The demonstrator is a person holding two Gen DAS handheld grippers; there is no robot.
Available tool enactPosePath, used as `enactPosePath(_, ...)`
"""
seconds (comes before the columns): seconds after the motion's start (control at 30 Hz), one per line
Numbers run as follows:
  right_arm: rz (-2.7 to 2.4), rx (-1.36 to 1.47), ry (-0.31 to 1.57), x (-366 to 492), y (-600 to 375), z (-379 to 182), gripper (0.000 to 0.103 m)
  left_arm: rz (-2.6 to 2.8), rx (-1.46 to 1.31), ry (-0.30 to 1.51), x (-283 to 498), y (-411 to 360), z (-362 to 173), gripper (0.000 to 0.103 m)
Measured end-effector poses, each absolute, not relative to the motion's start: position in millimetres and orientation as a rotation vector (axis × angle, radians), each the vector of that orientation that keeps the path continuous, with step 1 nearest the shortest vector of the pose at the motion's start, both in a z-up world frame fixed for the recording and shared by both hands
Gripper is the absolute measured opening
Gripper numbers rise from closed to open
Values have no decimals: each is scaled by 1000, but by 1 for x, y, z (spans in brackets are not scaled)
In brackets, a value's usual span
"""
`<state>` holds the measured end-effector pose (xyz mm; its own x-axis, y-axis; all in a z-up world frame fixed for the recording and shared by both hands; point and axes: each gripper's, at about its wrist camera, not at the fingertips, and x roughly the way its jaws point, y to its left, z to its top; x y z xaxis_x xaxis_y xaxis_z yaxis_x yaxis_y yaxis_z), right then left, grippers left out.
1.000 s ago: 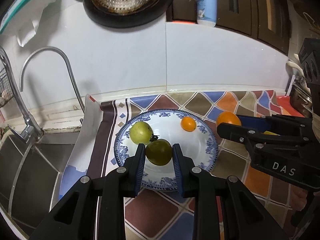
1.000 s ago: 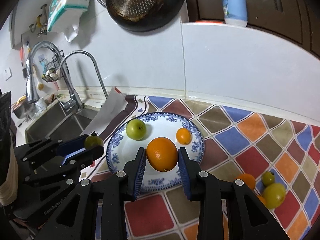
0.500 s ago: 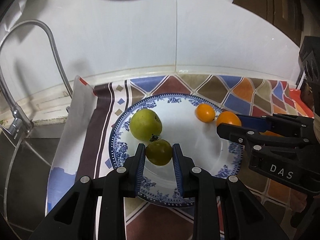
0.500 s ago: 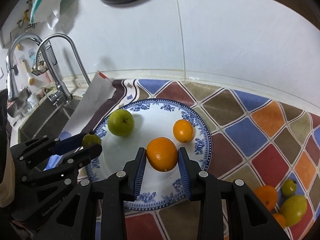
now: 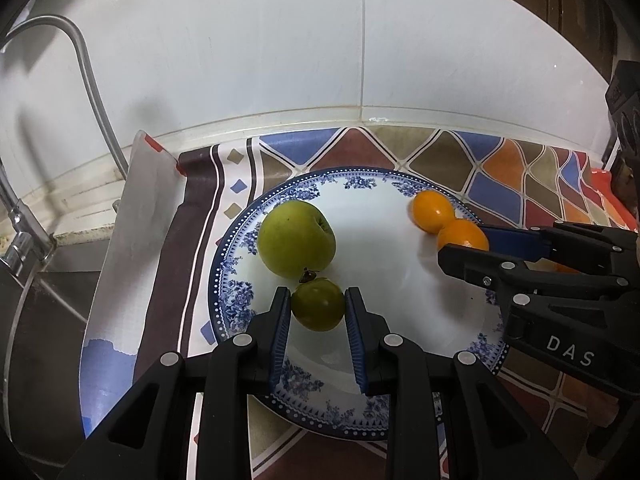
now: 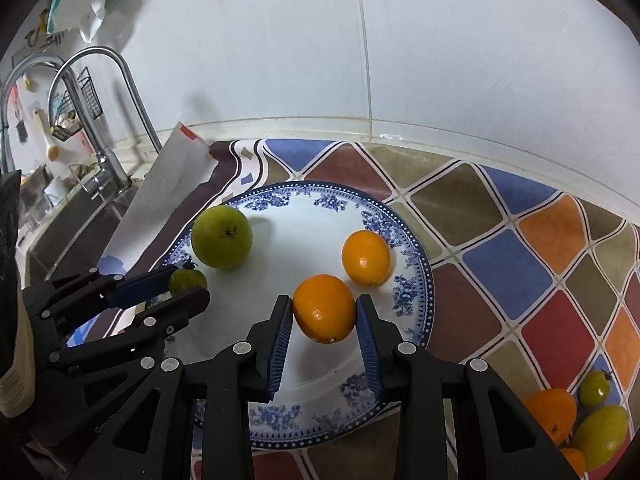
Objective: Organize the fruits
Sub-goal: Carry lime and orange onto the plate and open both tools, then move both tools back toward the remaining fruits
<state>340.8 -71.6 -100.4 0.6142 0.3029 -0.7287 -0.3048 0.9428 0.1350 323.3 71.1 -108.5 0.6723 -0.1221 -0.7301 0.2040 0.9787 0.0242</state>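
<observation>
Left gripper (image 5: 318, 312): jaws clamped on a load, reaching forward. Right gripper (image 6: 324, 314): same, alongside, converging.

1. A small dark-green tomato (image 5: 318, 309) with a stem sits over the blue-rimmed plate (image 5: 224, 280) at its near left, just beside the large green apple (image 5: 296, 238).
2. An orange (image 6: 325, 308) sits near the smaller orange (image 6: 366, 258) at the plate's right.
3. More fruits (image 6: 576, 420) lie clustered on the cloth at far right.

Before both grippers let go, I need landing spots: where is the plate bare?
Bare: plate centre, between green apple and small orange, plus its near rim. Crowded: beside the apple, and the fruit pile at far right.
</observation>
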Motion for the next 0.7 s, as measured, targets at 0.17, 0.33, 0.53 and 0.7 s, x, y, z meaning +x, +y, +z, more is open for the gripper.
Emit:
enactPosePath(0.17,351,-6,839,342,-71,-101,34,-180,110,811,323,72,-109,31)
enactPosePath(0.33,344,-3,829,341,-71,-99,43,-163,101,791,316,76,-101,44)
enactPosePath(0.53,336,-4,808,330,-75,-88,43,-143,96,755,303,78,-84,57)
enactPosePath(0.7,316,-24,770,311,-81,-72,43,-134,88,720,286,79,-68,63)
